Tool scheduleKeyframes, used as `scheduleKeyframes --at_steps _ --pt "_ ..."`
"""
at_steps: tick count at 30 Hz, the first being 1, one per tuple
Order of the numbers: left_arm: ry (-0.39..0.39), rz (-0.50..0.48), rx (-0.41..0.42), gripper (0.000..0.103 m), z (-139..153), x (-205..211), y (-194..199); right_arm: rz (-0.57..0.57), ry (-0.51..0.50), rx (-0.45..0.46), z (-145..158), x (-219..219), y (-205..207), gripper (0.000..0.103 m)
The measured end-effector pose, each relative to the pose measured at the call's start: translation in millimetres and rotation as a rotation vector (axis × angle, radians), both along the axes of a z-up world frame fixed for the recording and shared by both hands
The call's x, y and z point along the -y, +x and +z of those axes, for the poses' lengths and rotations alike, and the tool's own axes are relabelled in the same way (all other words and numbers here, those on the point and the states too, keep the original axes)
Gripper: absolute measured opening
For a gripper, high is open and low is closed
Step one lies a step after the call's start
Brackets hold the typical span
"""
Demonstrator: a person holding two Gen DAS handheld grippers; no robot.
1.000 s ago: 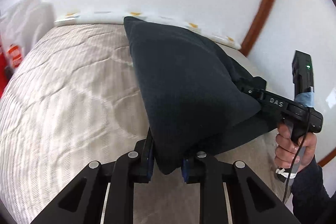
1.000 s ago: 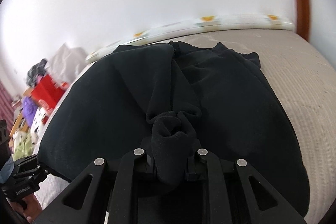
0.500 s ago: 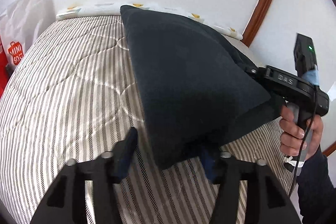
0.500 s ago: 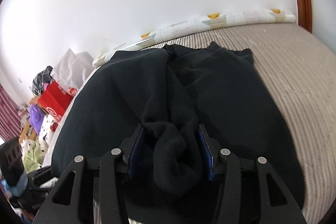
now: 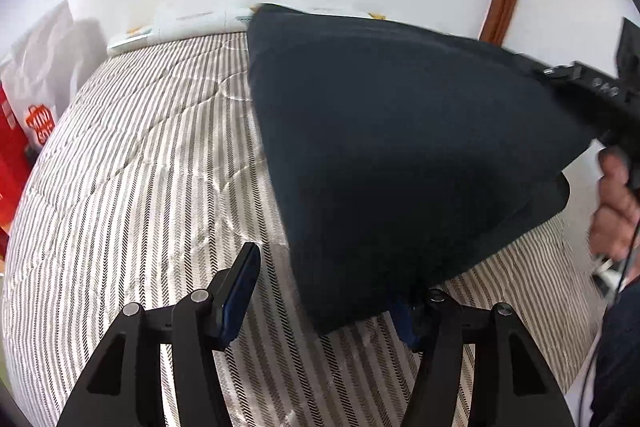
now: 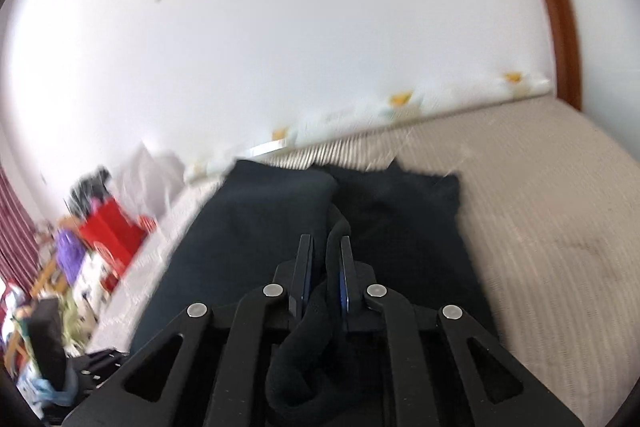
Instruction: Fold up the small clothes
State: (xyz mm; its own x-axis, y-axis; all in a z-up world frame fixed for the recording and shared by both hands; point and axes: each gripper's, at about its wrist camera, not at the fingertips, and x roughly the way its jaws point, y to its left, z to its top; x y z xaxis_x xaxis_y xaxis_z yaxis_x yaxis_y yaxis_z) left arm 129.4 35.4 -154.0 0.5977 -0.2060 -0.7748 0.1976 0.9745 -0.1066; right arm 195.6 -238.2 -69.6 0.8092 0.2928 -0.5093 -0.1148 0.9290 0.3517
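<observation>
Dark garment lay on the striped bed, filling centre-right. Left tongs, lower centre, stood apart, just opened off its corner. Right tongs had just clamped a bunched fold. Next, probably carrying that fold across.

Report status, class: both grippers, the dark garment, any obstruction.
Left gripper open, just released. Right gripper just closed, shut on dark garment. Garment partly raised over striped bed. No obstruction.

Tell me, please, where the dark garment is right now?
The dark garment lies on the striped bed cover. In the right wrist view a fold is pinched in the right hand-held gripper; in the left wrist view its corner reaches toward the open left hand-held gripper.
</observation>
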Motion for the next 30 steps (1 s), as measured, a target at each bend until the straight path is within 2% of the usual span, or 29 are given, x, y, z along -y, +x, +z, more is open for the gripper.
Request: scheduleKeyframes --at_steps 4,7,11,15,17,18,21,23,27,30 --pt "0.003 -0.02 0.009 0.058 0.9 8.5 -5.1 -0.095 -0.058 0.021 2.4 35.4 -21.4 0.01" --pt "0.029 -0.024 0.014 0.056 1.4 15.3 -5.6 -0.122 -0.046 -0.039 -18.8 52.0 -21.0 0.01" --pt "0.024 -0.028 0.003 0.056 4.4 16.1 -7.3 -0.123 -0.102 -0.096 -40.2 48.7 -21.0 0.012" --pt "-0.016 -0.051 -0.003 0.056 7.3 4.0 -27.2 -0.157 -0.153 -0.091 -30.8 54.3 -36.9 0.016" --pt "-0.034 -0.065 0.018 0.056 12.6 1.7 -39.1 -0.177 -0.168 -0.073 -19.6 55.7 -45.3 0.016" --pt "-0.039 -0.069 0.032 0.056 16.0 1.8 -43.6 -0.183 -0.182 -0.06 -14.2 56.6 -51.3 0.021" --pt "-0.052 -0.061 0.08 0.056 33.6 -0.3 -55.8 -0.148 -0.2 -0.046 -11.1 51.6 -57.8 0.022" --pt "-0.076 -0.06 0.114 0.059 45.1 -1.5 -54.8 -0.14 -0.22 -0.083 -20.5 47.2 -56.5 0.022" --pt "-0.06 -0.034 0.138 0.059 53.7 -0.8 -32.7 -0.166 -0.27 -0.171 -45.0 50.1 -60.1 0.022" --pt "-0.042 -0.011 0.092 0.06 41.4 -1.0 -10.5 -0.166 -0.274 -0.163 -30.4 54.8 -67.3 0.022"
